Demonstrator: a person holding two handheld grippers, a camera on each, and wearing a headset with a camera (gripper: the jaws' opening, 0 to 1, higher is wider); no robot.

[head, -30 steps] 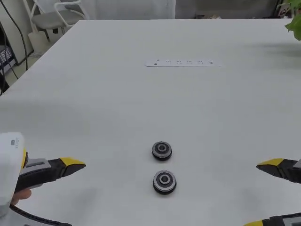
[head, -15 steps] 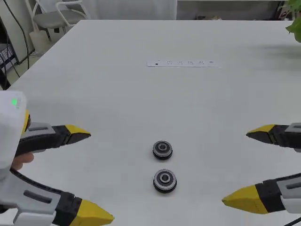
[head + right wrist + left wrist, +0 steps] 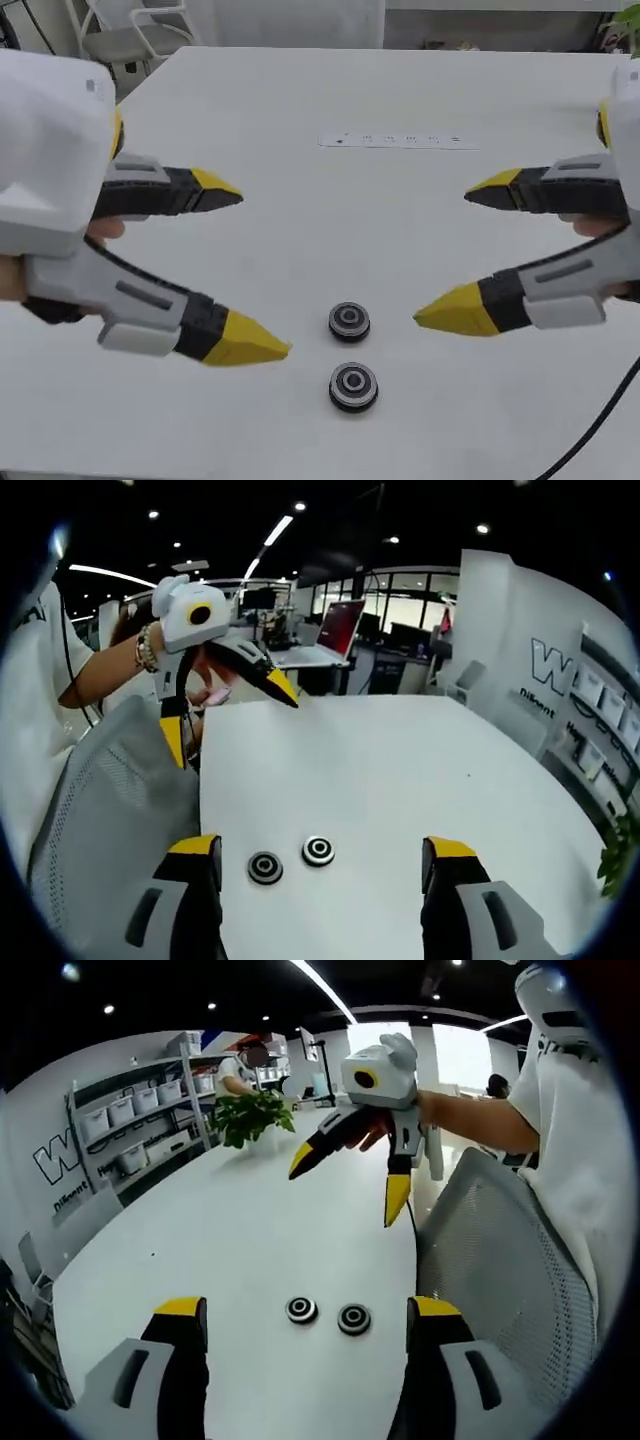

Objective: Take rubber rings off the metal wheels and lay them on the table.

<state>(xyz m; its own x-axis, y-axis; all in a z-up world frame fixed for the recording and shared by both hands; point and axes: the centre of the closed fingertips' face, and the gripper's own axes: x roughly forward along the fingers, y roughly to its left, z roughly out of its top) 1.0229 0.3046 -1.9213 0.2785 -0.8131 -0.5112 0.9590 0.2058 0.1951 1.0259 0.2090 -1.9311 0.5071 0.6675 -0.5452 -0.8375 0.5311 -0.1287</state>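
On the plain white table [image 3: 300,110], two small round metal wheels lie flat, one just beyond the other and not quite touching. The farther wheel [image 3: 349,321] and the nearer wheel [image 3: 353,386] each wear a black rubber ring around the silver hub, and no ring lies loose on the table. The left gripper [image 3: 262,272], white-bodied with black jaws tipped in yellow, hangs above the table to the left of the wheels with its jaws spread wide, gripping nothing. The right gripper [image 3: 443,257], of the same make, faces it from the right, jaws likewise wide apart and empty. The wheels sit between the two grippers, a little nearer the person than the jaw tips. In each gripper view the two wheels show low between that gripper's own yellow tips, with the other gripper raised beyond them. Farther back on the table lies a flat white power strip [image 3: 395,141] with a row of sockets; its markings are too small to read. A large white "W" [image 3: 50,1160] stands on the dark wall beside shelves of storage bins [image 3: 140,1110]. The smaller line of lettering under it is too blurred to make out. A green leafy plant [image 3: 250,1115] stands at the table's far end.
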